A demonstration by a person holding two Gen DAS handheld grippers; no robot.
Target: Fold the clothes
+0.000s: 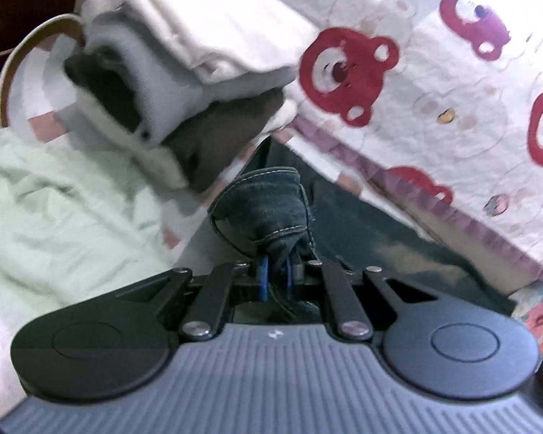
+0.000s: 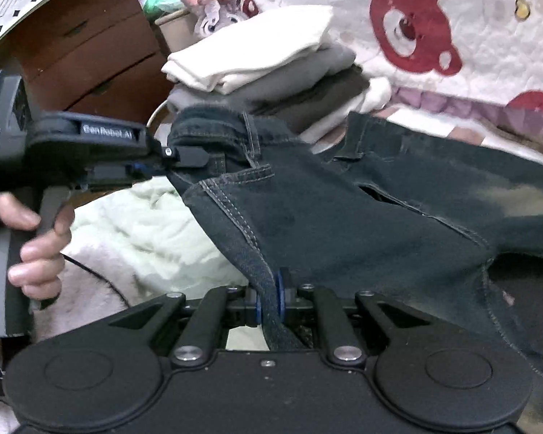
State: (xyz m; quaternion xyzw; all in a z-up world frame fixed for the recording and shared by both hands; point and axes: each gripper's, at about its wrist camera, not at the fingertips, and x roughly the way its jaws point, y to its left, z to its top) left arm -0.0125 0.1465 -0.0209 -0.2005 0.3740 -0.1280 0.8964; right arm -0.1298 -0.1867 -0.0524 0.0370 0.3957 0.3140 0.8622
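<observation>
The right tongs [image 2: 269, 298] are closed on a seamed edge of the dark jeans [image 2: 344, 217], the denim running up between the blue pads. The left tongs [image 2: 170, 164], seen at nine o'clock in the right wrist view, pinch the waistband corner; in their own view the left tongs [image 1: 275, 271] are closed on a bunched wad of denim. The jeans hang between the two grips, lifted off the bed, with the rest trailing toward three o'clock over the mattress.

A fold seems to be in hand (which fold, I cannot tell). To do it well, I would keep both grips level and the held edge taut so the layers land aligned.

At twelve o'clock sits a stack of folded clothes [image 2: 271, 61] beside the bear-print quilt [image 2: 470, 18]; a pale green sheet [image 2: 137, 224] lies at eight o'clock.
</observation>
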